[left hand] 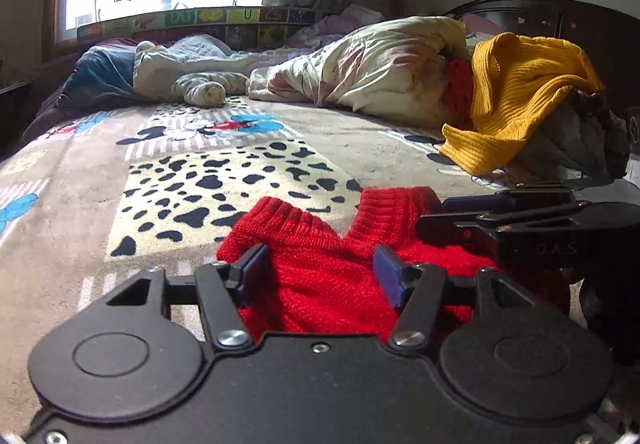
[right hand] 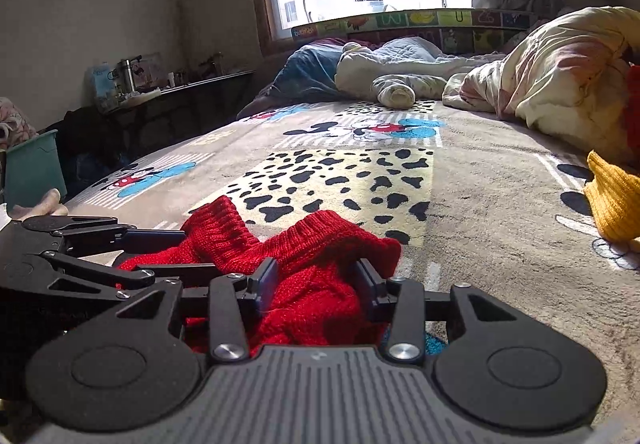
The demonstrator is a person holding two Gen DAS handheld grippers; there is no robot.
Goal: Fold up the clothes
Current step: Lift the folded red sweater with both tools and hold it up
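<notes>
A red knitted sweater (left hand: 320, 268) lies bunched on the patterned bed blanket (left hand: 80, 212), two ribbed cuffs or hems pointing away from me. My left gripper (left hand: 320, 272) stands open over it, the knit lying loosely between its blue pads. In the right wrist view the same red sweater (right hand: 320, 268) fills the space between the pads of my right gripper (right hand: 316, 280), which is also open and not pinching it. The two grippers are side by side: the right gripper (left hand: 436, 216) shows at the right edge, and the left gripper (right hand: 192, 250) at the left edge.
A yellow ribbed sweater (left hand: 520, 96) tops a clothes pile at the right, its end (right hand: 616, 204) on the blanket. A white quilt (left hand: 380, 64) and bedding lie at the back under the window. A dark headboard (left hand: 560, 16) stands behind. A teal bin (right hand: 32, 168) sits beside the bed.
</notes>
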